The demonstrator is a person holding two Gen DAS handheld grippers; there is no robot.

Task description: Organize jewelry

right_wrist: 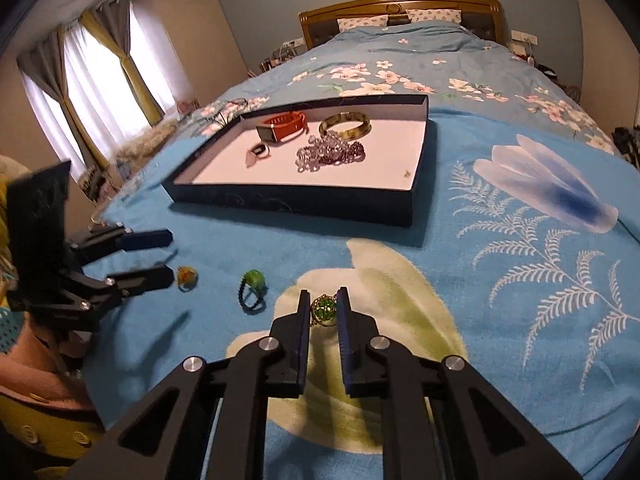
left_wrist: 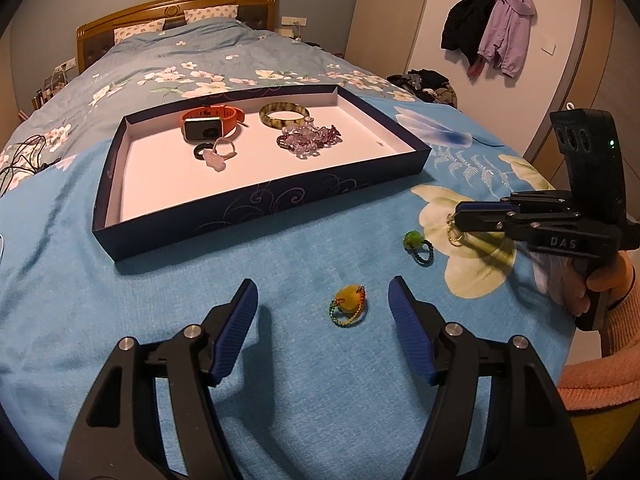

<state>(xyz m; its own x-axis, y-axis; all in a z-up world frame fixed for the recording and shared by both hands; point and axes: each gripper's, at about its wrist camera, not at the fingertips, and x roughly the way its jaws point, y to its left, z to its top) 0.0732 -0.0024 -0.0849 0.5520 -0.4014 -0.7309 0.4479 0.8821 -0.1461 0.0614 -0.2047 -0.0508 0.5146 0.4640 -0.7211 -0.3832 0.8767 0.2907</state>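
Observation:
My left gripper (left_wrist: 322, 290) is open just over the bedspread, and a yellow-bead ring (left_wrist: 349, 306) lies between its fingertips, touching neither. A green-bead ring (left_wrist: 416, 246) lies further right. My right gripper (right_wrist: 323, 295) is shut on a small green-and-gold pendant (right_wrist: 324, 310), whose gold loops (left_wrist: 454, 234) dangle under the tips in the left wrist view. A dark blue tray (left_wrist: 256, 204) with a white floor lies beyond. It holds an orange watch (left_wrist: 208, 124), a mottled bangle (left_wrist: 284, 114), purple beads (left_wrist: 308, 140) and small rings (left_wrist: 216, 154).
Everything lies on a blue floral bedspread (right_wrist: 520, 280). Its edge falls away on the right, by a hand in a pink sleeve (left_wrist: 600, 280). Cables (left_wrist: 24, 160) trail at the left, and clothes (left_wrist: 428, 82) are piled beyond the tray's far corner.

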